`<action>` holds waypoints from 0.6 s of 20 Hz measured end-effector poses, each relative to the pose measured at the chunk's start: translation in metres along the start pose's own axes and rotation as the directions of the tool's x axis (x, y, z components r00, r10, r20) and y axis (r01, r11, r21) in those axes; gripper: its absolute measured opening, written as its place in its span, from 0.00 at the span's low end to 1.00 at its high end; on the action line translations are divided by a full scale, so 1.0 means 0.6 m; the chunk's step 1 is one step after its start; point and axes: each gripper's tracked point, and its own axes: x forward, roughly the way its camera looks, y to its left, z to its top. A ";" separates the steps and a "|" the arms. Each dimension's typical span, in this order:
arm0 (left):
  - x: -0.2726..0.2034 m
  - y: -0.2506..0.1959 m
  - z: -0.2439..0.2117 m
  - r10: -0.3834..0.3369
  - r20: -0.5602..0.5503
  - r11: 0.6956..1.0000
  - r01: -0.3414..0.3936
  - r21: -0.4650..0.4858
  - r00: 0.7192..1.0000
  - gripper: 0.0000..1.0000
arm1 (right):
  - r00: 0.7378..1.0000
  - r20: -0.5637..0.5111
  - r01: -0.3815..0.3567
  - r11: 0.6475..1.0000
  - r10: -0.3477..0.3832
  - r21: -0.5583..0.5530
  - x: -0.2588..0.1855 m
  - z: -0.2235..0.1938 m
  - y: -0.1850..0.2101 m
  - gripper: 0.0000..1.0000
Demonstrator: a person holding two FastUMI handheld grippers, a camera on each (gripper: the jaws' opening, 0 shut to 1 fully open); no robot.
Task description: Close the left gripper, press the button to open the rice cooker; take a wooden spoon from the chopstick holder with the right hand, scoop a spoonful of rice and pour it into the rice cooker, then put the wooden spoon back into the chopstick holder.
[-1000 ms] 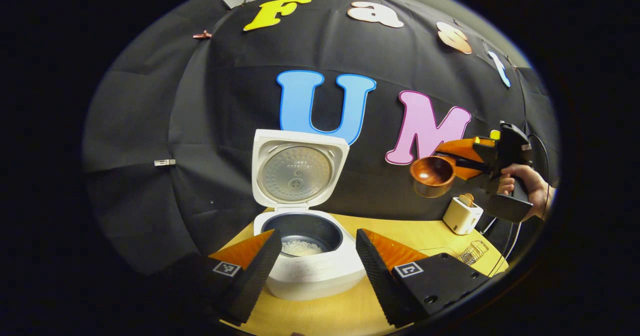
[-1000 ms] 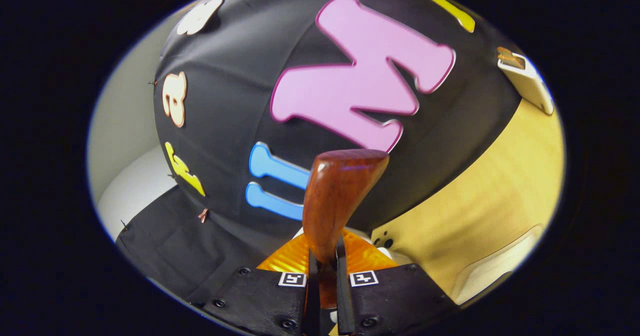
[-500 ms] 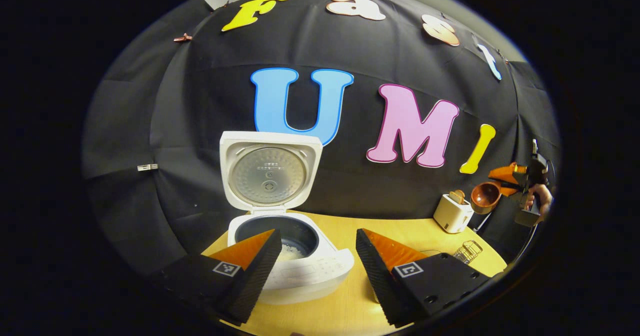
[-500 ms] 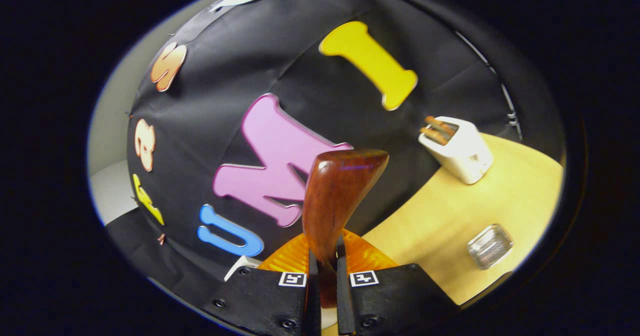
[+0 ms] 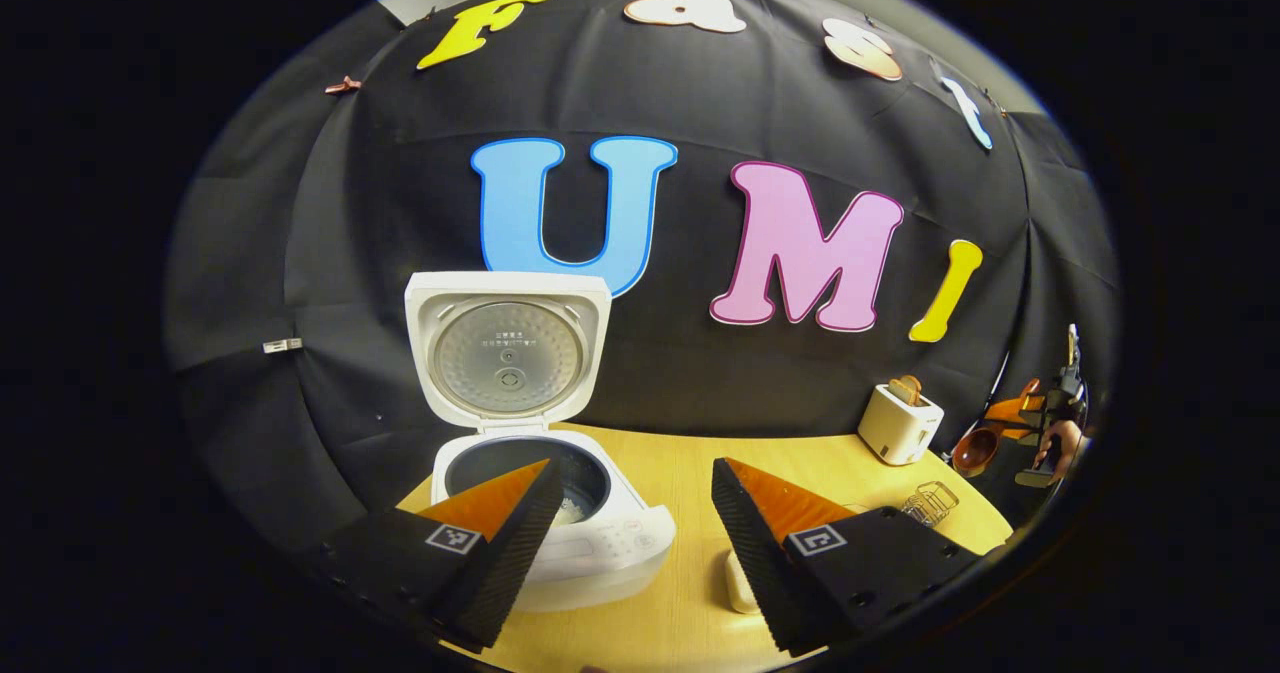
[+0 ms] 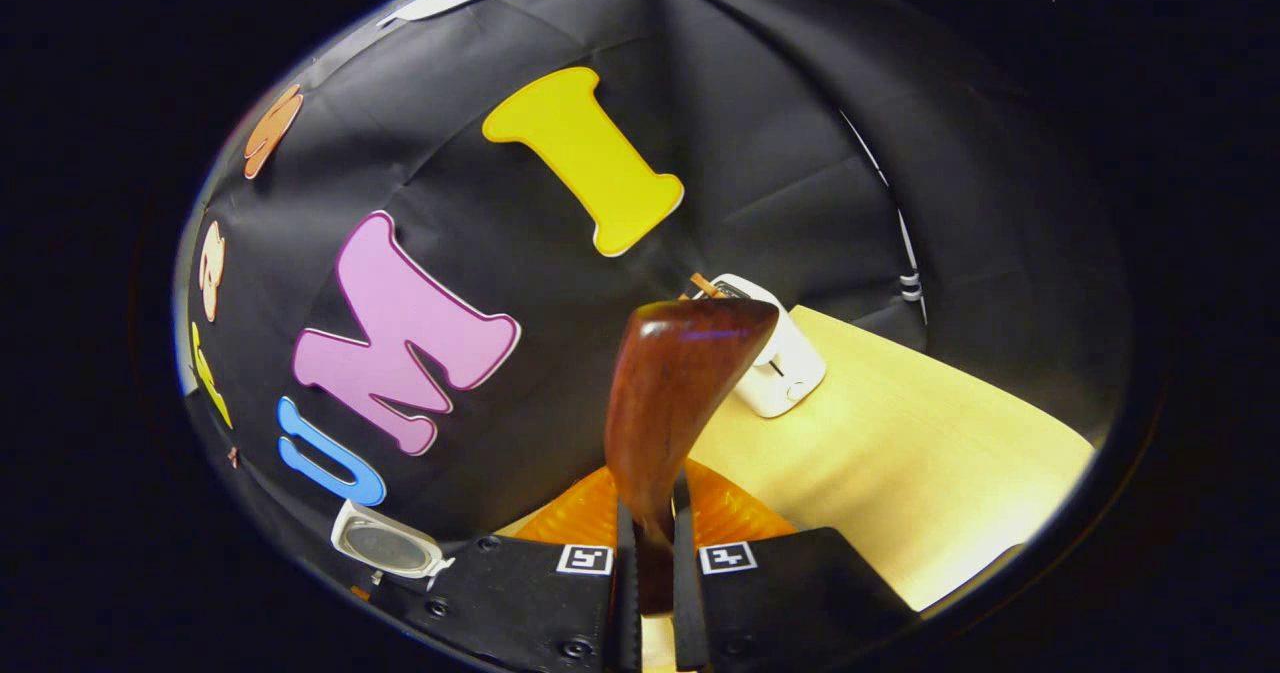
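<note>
Two sets of tongs are mine. At the bottom of the left gripper view, my left gripper [image 5: 630,523] has its fingers spread wide apart with nothing between them. Behind them, low and left of centre, the white rice cooker [image 5: 555,533] sits on the wooden table [image 5: 690,473] with its lid [image 5: 507,353] standing upright and open, and a little white rice [image 5: 573,498] shows in the dark inner pot. At the lower right of that view stand a white toaster [image 5: 899,423] and, nearer the table edge, a wire chopstick holder [image 5: 928,503]. Just right of them, at the frame's edge, a hand [image 5: 1058,448] holds my right gripper [image 5: 1020,418] with the spoon bowl beside it.

In the right gripper view, my right gripper [image 6: 655,573] is clamped on the handle of the wooden spoon [image 6: 672,403], which rises through the frame's centre. The toaster [image 6: 775,363] stands just behind it on the table [image 6: 920,463], and the cooker's lid [image 6: 385,545] shows at the lower left.
</note>
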 end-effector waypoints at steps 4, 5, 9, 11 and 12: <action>-0.007 -0.008 0.008 0.013 -0.006 1.000 -0.013 -0.009 1.000 0.95 | 0.999 -0.039 0.029 0.999 -0.030 -0.020 0.033 -0.030 -0.036 0.17; -0.009 -0.009 0.009 0.020 -0.010 1.000 -0.020 -0.006 1.000 0.95 | 0.998 -0.049 0.038 0.999 -0.039 -0.032 0.037 -0.039 -0.046 0.17; -0.019 -0.011 0.010 0.038 -0.029 0.999 -0.038 -0.003 0.999 0.95 | 0.994 -0.085 0.058 0.992 -0.068 -0.116 0.064 -0.074 -0.070 0.17; -0.020 -0.011 0.010 0.046 -0.035 0.999 -0.046 0.002 0.998 0.95 | 0.990 -0.099 0.081 0.983 -0.098 -0.168 0.074 -0.091 -0.086 0.17; -0.020 -0.009 0.008 0.051 -0.040 0.999 -0.051 0.002 0.998 0.95 | 0.988 -0.104 0.091 0.977 -0.113 -0.194 0.079 -0.098 -0.091 0.17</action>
